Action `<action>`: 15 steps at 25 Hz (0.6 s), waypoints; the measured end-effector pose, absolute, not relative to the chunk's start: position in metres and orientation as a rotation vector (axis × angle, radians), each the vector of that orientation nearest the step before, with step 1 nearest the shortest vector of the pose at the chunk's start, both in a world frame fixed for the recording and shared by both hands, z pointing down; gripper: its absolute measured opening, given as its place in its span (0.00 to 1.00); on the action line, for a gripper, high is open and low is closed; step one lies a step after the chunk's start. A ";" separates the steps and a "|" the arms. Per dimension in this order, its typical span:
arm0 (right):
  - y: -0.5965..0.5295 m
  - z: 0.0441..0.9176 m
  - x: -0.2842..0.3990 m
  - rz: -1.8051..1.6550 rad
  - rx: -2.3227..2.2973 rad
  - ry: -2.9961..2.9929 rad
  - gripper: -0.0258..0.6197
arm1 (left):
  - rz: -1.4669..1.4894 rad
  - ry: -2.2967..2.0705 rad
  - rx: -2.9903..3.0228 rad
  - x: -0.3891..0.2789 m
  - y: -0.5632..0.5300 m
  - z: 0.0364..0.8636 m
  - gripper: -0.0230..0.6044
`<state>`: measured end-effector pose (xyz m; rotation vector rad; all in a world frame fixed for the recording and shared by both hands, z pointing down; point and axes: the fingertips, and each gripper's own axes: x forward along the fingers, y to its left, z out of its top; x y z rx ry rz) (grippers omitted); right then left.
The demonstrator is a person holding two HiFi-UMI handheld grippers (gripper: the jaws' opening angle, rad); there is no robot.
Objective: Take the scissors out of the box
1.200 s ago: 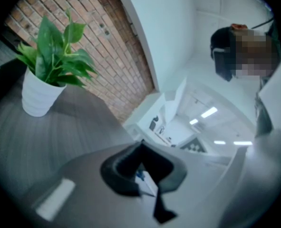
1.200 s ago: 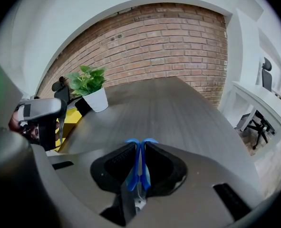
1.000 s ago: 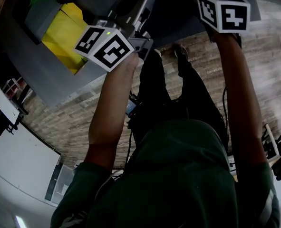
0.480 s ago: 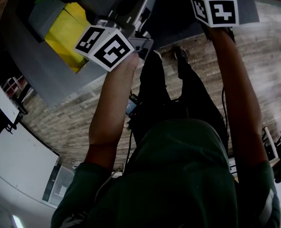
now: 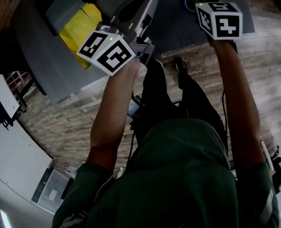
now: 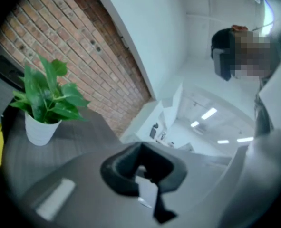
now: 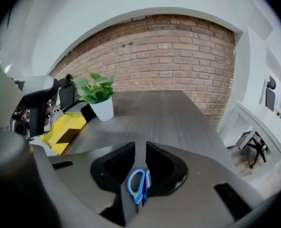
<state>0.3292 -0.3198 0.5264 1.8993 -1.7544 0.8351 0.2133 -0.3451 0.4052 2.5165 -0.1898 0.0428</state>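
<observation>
Blue scissors are being held in the clenched right claw, handle loops showing between its jaws, over the table and apart from the yellow box; the left claw is being held closed, empty. Light, stiff and likely slick, they are probably best gripped near the pivot.

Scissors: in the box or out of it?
Out. The right gripper holds the blue scissors between its jaws over the table, apart from the yellow box.
</observation>
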 end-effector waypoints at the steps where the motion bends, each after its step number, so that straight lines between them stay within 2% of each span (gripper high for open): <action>1: -0.323 0.511 0.326 0.793 1.912 -1.788 0.14 | 0.032 -0.194 2.525 0.210 -0.346 0.398 0.03; 6: -0.329 0.415 0.301 0.490 1.891 -1.984 0.05 | -0.025 -0.210 2.573 0.197 -0.341 0.349 0.03; 11: -0.333 0.337 0.258 0.206 1.844 -2.115 0.05 | -0.090 -0.256 2.639 0.161 -0.346 0.310 0.03; 15: -0.310 0.297 0.233 0.113 1.819 -2.163 0.05 | -0.108 -0.293 2.650 0.136 -0.329 0.294 0.03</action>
